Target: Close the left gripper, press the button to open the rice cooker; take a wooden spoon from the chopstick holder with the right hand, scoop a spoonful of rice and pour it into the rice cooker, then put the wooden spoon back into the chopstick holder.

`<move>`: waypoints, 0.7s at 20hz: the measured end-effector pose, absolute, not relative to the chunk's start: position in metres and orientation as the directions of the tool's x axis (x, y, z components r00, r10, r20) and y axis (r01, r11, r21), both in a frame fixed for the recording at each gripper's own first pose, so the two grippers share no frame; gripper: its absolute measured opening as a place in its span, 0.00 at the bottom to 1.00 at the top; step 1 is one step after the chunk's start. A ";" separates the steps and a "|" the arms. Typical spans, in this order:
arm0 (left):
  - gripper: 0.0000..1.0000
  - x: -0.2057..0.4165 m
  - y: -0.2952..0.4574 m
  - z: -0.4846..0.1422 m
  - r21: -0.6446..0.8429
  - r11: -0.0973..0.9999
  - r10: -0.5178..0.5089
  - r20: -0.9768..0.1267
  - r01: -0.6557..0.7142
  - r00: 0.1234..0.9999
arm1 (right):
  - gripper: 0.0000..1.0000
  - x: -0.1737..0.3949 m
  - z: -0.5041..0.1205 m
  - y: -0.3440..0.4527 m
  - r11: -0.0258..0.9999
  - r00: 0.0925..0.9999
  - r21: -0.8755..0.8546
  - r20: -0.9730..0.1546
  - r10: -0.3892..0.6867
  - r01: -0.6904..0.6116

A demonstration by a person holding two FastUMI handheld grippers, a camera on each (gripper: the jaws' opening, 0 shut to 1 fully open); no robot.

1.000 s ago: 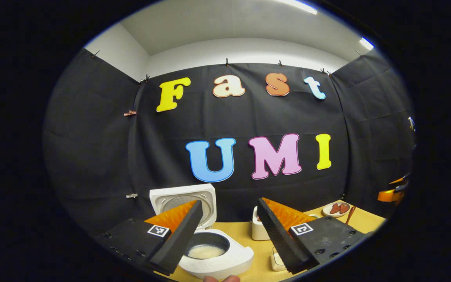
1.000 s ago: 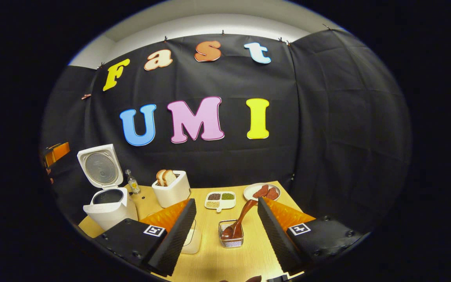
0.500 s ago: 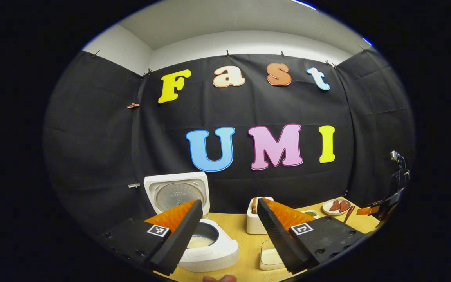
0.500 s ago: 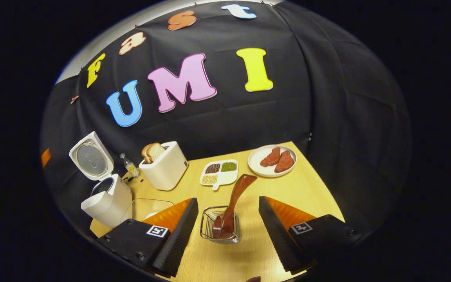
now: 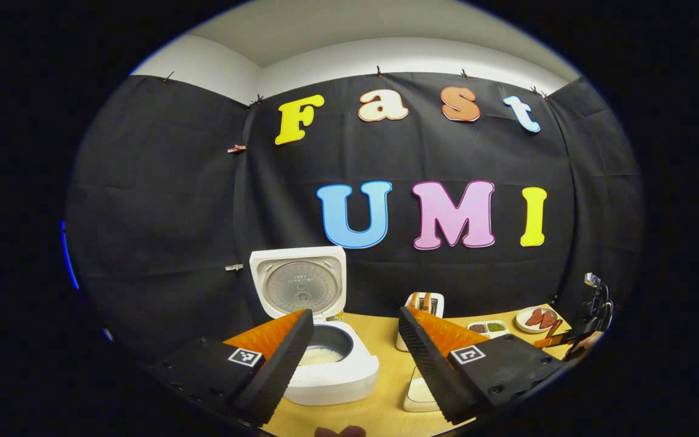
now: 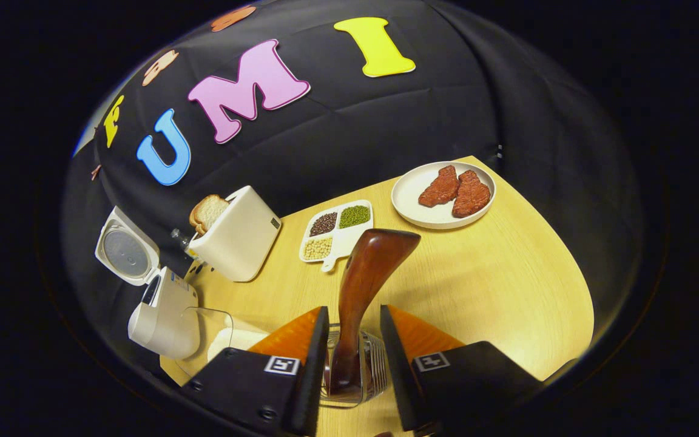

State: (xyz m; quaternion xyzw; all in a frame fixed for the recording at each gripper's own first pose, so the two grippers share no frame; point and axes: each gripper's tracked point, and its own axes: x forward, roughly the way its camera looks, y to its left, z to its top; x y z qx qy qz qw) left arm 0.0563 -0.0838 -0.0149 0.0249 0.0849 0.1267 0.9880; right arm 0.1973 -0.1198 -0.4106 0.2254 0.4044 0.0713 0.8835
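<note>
The white rice cooker point(image 5: 331, 370) stands open with its lid point(image 5: 301, 282) upright and some rice in the pot. My left gripper point(image 5: 352, 364) hangs open in front of it, holding nothing. In the right gripper view, the cooker point(image 6: 164, 309) is at the far left. The brown wooden spoon point(image 6: 368, 273) stands in the wire chopstick holder point(image 6: 371, 370), handle up. My right gripper point(image 6: 352, 364) is lowered over the holder, with one finger on each side of the handle. The fingers are narrowed, and a small gap shows on the right side. A clear rice container point(image 6: 225, 337) lies beside the cooker.
On the wooden table point(image 6: 507, 285) are a white toaster point(image 6: 237, 233) with bread, a divided dish of beans point(image 6: 337, 227) and a plate of meat slices point(image 6: 443, 194). The left gripper view shows the toaster point(image 5: 425, 303) and rice container point(image 5: 416, 391). The black cloth wall is behind.
My right gripper has dropped down over the holder and its fingers have narrowed around the spoon handle. My left gripper has drawn back a little from the cooker and stays open.
</note>
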 end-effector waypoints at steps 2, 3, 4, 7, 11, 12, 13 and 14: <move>0.97 0.049 -0.074 -0.013 0.112 0.957 0.282 -0.159 -0.267 0.946 | 0.40 0.203 -0.409 -0.117 0.889 0.678 0.457 -0.667 0.310 0.043; 0.97 0.047 -0.071 -0.011 0.131 0.953 0.291 -0.152 -0.272 0.945 | 0.23 0.202 -0.410 -0.117 0.889 0.677 0.457 -0.666 0.314 0.036; 0.97 0.046 -0.069 -0.009 0.142 0.951 0.293 -0.148 -0.273 0.945 | 0.27 0.201 -0.410 -0.117 0.888 0.677 0.459 -0.663 0.319 0.032; 0.96 0.044 -0.063 -0.008 0.138 0.949 0.301 -0.143 -0.282 0.943 | 0.19 0.195 -0.403 -0.122 0.896 0.691 0.443 -0.658 0.299 0.034; 0.97 0.041 -0.059 -0.010 0.130 0.953 0.291 -0.146 -0.273 0.945 | 0.11 0.192 -0.379 -0.122 0.901 0.745 0.432 -0.613 0.264 0.036; 0.97 0.040 -0.058 -0.010 0.124 0.955 0.287 -0.147 -0.271 0.946 | 0.11 0.192 -0.373 -0.121 0.905 0.754 0.424 -0.605 0.257 0.032; 0.97 0.038 -0.057 -0.011 0.117 0.957 0.283 -0.149 -0.267 0.948 | 0.11 0.192 -0.366 -0.122 0.906 0.764 0.422 -0.595 0.251 0.031; 0.97 0.037 -0.055 -0.010 0.111 0.958 0.278 -0.148 -0.263 0.949 | 0.11 0.193 -0.358 -0.124 0.905 0.775 0.423 -0.582 0.244 0.033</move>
